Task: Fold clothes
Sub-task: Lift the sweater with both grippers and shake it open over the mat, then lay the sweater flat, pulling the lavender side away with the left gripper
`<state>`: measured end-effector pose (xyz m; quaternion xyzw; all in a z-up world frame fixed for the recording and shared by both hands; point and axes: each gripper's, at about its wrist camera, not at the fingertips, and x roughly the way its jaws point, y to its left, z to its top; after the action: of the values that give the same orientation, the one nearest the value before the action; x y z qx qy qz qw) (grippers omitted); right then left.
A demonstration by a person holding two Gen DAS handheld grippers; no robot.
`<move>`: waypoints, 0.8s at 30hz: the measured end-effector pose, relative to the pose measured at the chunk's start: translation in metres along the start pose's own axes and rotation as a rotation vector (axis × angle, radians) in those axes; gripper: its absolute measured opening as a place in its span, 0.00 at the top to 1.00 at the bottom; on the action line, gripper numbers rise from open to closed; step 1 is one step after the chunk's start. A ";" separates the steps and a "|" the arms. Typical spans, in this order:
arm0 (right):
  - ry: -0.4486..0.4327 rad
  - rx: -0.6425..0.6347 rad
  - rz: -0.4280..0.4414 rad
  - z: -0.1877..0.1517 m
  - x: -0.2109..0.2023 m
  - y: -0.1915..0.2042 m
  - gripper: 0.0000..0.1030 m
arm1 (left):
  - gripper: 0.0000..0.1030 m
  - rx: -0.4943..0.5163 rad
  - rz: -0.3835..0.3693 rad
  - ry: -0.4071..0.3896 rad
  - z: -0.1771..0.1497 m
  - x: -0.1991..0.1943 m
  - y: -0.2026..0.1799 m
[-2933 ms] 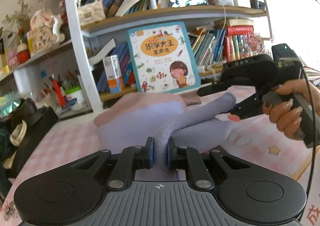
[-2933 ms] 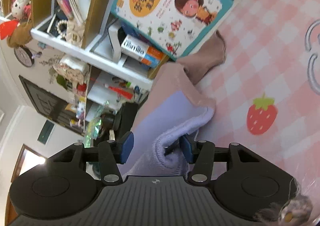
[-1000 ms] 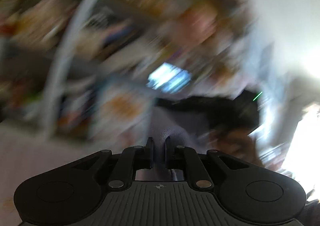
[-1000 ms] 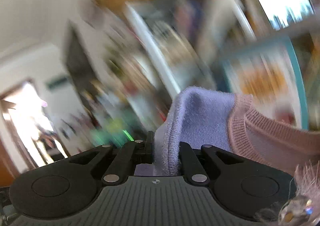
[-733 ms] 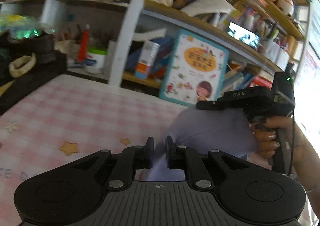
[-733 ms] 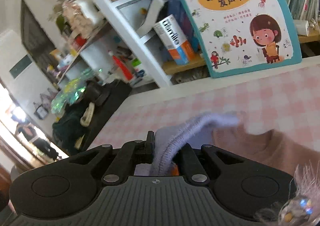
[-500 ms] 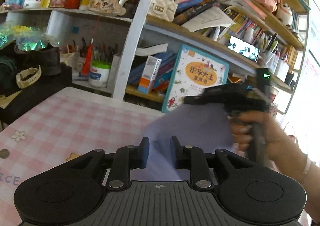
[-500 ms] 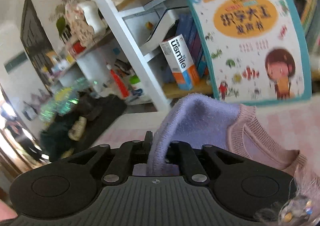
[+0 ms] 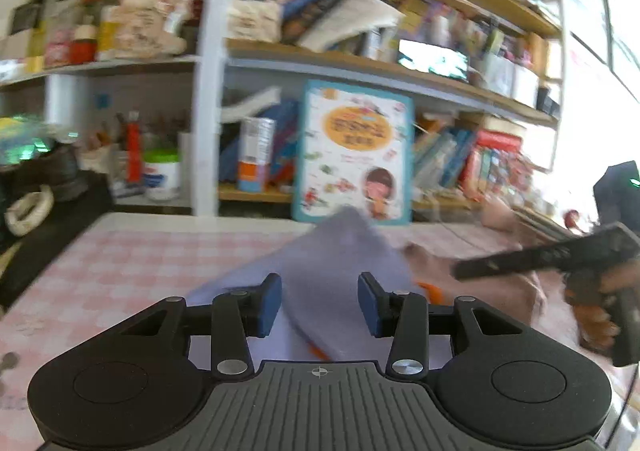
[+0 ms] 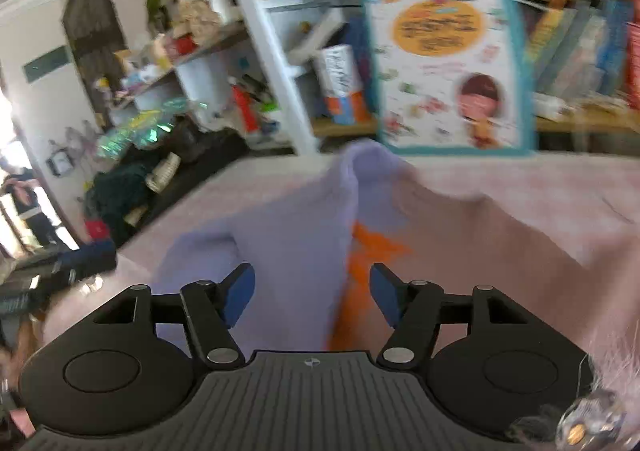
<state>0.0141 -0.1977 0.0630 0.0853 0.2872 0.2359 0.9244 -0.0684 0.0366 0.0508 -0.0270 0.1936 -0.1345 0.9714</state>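
The left tongs (image 9: pixel 319 303) stand wide, gripping nothing; the lilac-and-pink sweater (image 9: pixel 340 271) lies on the pink checked counter (image 9: pixel 120 263) directly ahead, its lilac fold running between the blue pads (image 9: pixel 269 305) and away toward the picture book (image 9: pixel 354 151). The right tongs (image 10: pixel 312 297) are equally wide and empty, over the same garment, whose pink part spreads rightward. Both sit about equally near; the ridge's long axis points toward the shelf.

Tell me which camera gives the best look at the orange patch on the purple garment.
The right wrist view. There the orange patch shows broad and close on the purple garment, just ahead of the open right gripper. The left wrist view shows only thin orange slivers at the cloth's edges, by the open left gripper.
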 end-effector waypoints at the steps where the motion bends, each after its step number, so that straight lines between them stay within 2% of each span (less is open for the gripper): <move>1: 0.004 -0.007 -0.024 -0.008 -0.007 -0.002 0.42 | 0.59 0.011 -0.028 0.020 0.000 0.006 -0.007; 3: 0.014 -0.034 -0.061 -0.020 -0.010 -0.001 0.47 | 0.59 0.062 -0.093 0.058 -0.003 0.016 -0.027; 4: 0.019 -0.048 -0.080 -0.026 -0.012 -0.001 0.59 | 0.58 0.088 -0.126 0.076 -0.004 0.021 -0.037; 5: 0.024 -0.062 -0.098 -0.032 -0.014 0.000 0.67 | 0.57 0.115 -0.159 0.095 -0.005 0.026 -0.047; 6: 0.029 -0.075 -0.117 -0.039 -0.015 0.000 0.79 | 0.52 0.147 -0.181 0.115 -0.006 0.029 -0.057; 7: 0.034 -0.089 -0.136 -0.045 -0.017 0.001 0.84 | 0.49 0.180 -0.199 0.133 -0.009 0.030 -0.067; 10: 0.063 -0.147 -0.172 -0.060 -0.014 0.006 0.87 | 0.49 0.262 -0.249 0.176 -0.017 0.023 -0.086; 15: 0.066 -0.188 -0.187 -0.068 -0.009 0.009 0.87 | 0.49 0.310 -0.328 0.268 -0.027 -0.001 -0.088; 20: 0.061 -0.220 -0.198 -0.074 -0.004 0.010 0.87 | 0.51 0.409 -0.303 0.347 -0.041 -0.017 -0.093; 24: 0.060 -0.229 -0.202 -0.075 -0.003 0.010 0.87 | 0.55 0.530 -0.296 0.364 -0.053 -0.016 -0.107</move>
<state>-0.0348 -0.1885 0.0053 -0.0569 0.2932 0.1754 0.9381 -0.1299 -0.0621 0.0193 0.2227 0.3157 -0.3223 0.8642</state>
